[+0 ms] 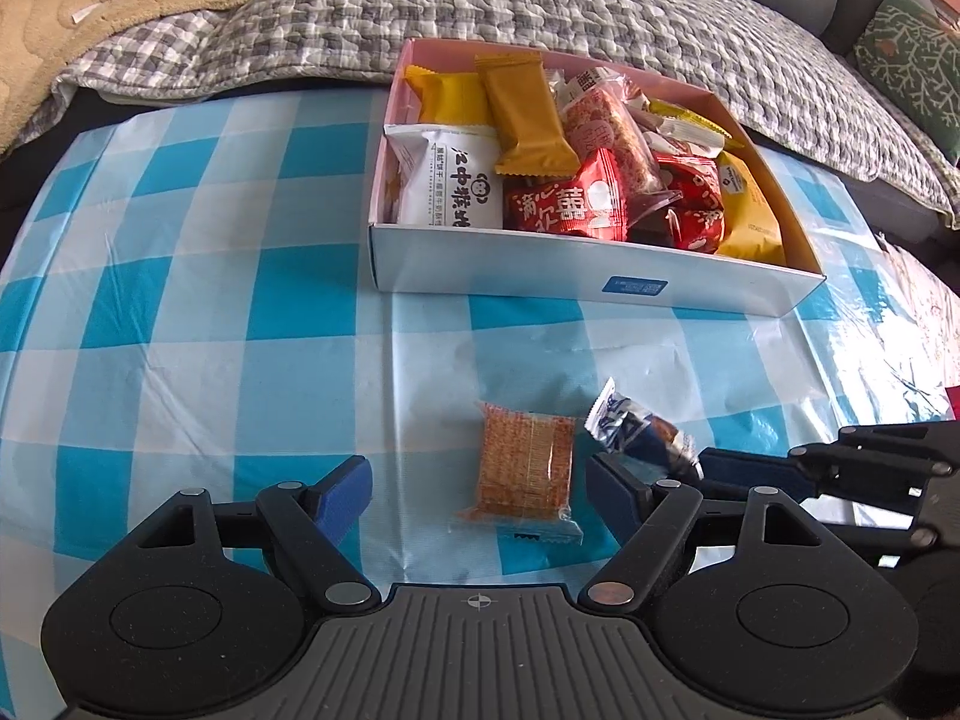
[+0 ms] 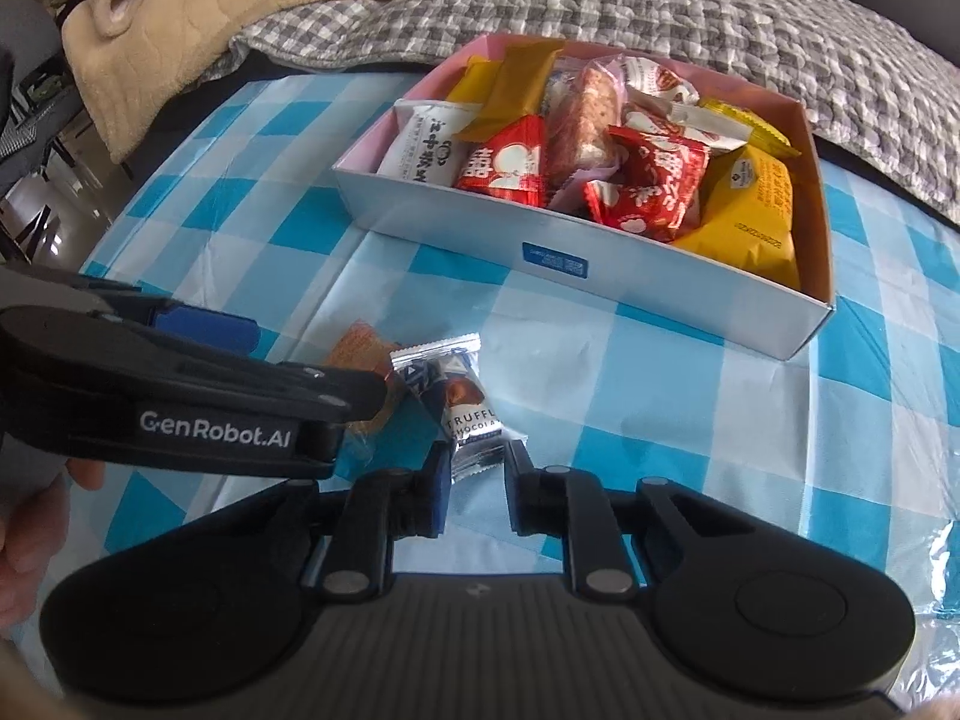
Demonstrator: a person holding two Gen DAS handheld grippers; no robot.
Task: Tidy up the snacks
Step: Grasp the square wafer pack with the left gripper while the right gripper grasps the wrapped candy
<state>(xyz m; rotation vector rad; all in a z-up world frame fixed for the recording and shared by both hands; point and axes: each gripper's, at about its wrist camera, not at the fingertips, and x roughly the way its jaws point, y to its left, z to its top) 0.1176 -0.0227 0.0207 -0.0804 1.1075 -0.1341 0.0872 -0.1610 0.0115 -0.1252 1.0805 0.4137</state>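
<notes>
Snacks crowded into a white cardboard box (image 1: 600,276) with pink inner walls, on the far part of the tabletop (image 1: 210,300): white packet with black characters (image 1: 450,186) at the near left corner, mustard-yellow wafer packs (image 1: 522,114) behind it, red wrappers (image 1: 576,204) in the middle, large yellow bag (image 2: 750,222) at the right end. Two more pieces outside the box, near the camera. Orange cracker in clear wrap (image 1: 525,468) flat on the blue-and-white checked cloth, between the fingers of the left hand-held gripper (image 1: 477,483), jaws spread wide, not touching it. Just beside it to the right, silver-and-blue truffle chocolate wrapper (image 2: 459,402), tilted up, lower end between the pads of the right hand-held gripper (image 2: 477,471), jaws narrow and pinching its crimped edge. Beyond the tabletop, grey checked quilt (image 1: 540,0), beige fleece blanket (image 1: 90,12) at the left, green patterned cushion (image 1: 912,60) at the right.
</notes>
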